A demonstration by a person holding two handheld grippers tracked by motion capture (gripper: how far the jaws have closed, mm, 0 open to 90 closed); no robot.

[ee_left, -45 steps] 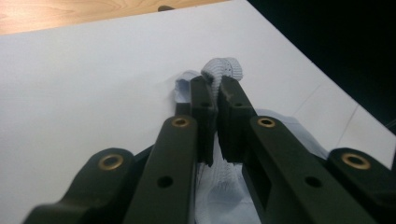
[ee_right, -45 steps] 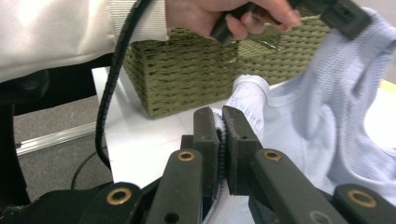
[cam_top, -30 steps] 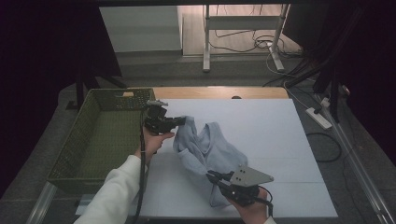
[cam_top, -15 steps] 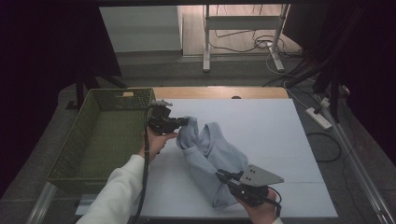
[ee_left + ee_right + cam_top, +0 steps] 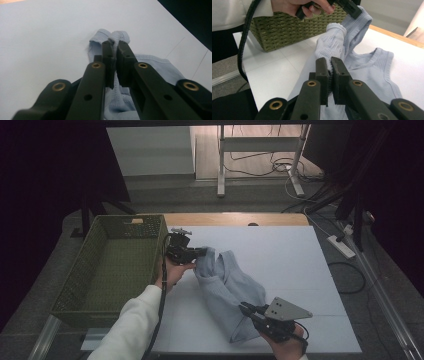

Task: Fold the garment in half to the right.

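Since we've got both grippers pinching the pale blue ribbed knit tank top [image 5: 225, 287], left gripper [image 5: 201, 253] near the white worktop's left edge, right gripper [image 5: 248, 310] by its front edge, it'll sag: grip hems.

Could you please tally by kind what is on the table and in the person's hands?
Light blue garment: 1
Green woven basket: 1
Handheld grippers, left gripper and right gripper, both clamped on the garment: 2
Total: 4

text: none readable | labels: none | brands: none | numbers: none | signs: none
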